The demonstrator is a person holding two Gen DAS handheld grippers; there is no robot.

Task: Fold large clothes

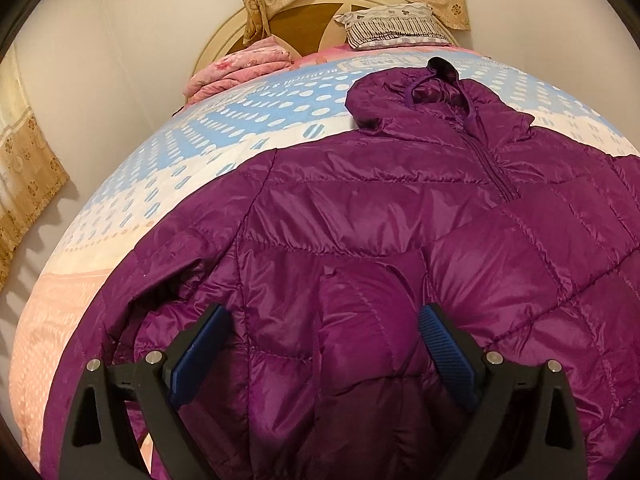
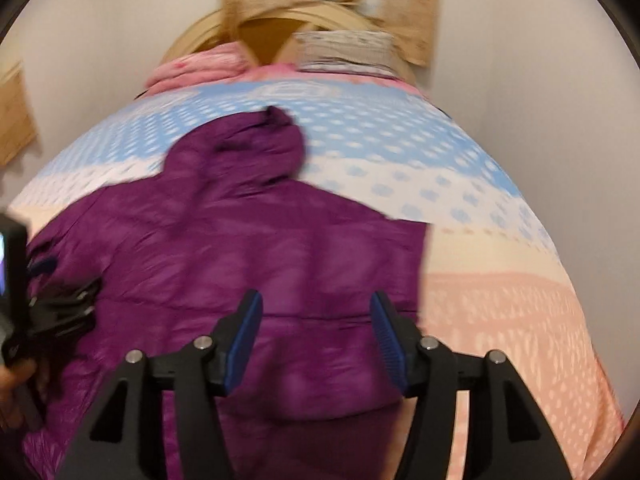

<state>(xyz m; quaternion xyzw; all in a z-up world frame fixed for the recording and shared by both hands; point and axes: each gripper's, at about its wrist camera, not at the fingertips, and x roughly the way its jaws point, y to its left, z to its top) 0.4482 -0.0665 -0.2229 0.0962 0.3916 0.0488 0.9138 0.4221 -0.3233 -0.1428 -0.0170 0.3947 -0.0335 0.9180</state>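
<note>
Purple quilted jacket [image 1: 400, 208] on bed [image 1: 168, 184], front up, zipped, hood [image 1: 416, 96] toward headboard [image 1: 224, 40].

Progress, our judgement: early. One sleeve [image 1: 372, 312] appears laid across jacket front; other side in straight edge, seemingly turned in. Body not yet folded over; hood still out.

Left gripper [image 1: 322, 320]: fingers spread, released; folded sleeve lies between them, pads not pressing.

Right gripper [image 2: 316, 316]: fingers apart, grasping nothing, over jacket's lower half; view blurred.
</note>
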